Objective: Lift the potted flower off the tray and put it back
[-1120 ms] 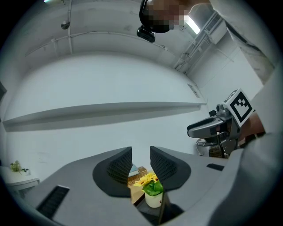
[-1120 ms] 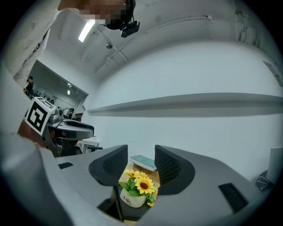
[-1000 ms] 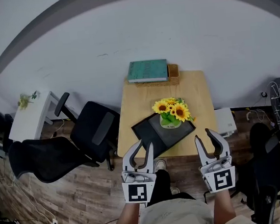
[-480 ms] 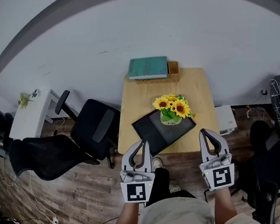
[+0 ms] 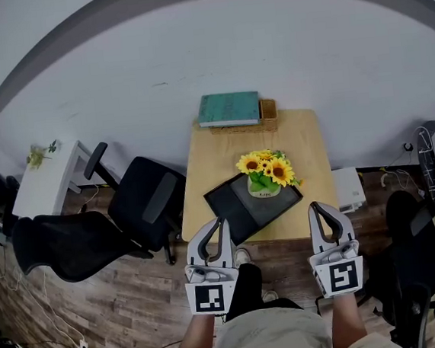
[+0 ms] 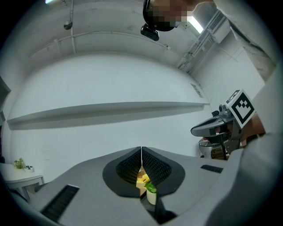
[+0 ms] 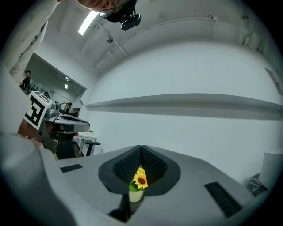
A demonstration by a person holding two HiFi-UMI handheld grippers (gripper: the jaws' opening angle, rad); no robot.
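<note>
A pot of yellow sunflowers (image 5: 265, 174) stands on a black tray (image 5: 236, 210) near the front of a small wooden table (image 5: 208, 159). Both grippers hang in front of the table's near edge, well short of the pot. My left gripper (image 5: 222, 222) is shut with nothing in it, below the tray's front left. My right gripper (image 5: 313, 207) is shut and empty too, off the tray's front right. In the left gripper view the flower pot (image 6: 148, 190) peeps through the gap under the closed jaws. The right gripper view shows the sunflower pot (image 7: 138, 185) the same way.
A green book (image 5: 229, 108) lies on a wicker basket (image 5: 269, 111) at the table's far edge. Black office chairs (image 5: 142, 201) stand left of the table, another chair (image 5: 413, 254) at the right. A white side table (image 5: 46, 178) sits at far left, a white box (image 5: 349, 188) right of the table.
Both grippers' jaws have closed from open to shut, with nothing between them. Both hands have stayed about where they were.
</note>
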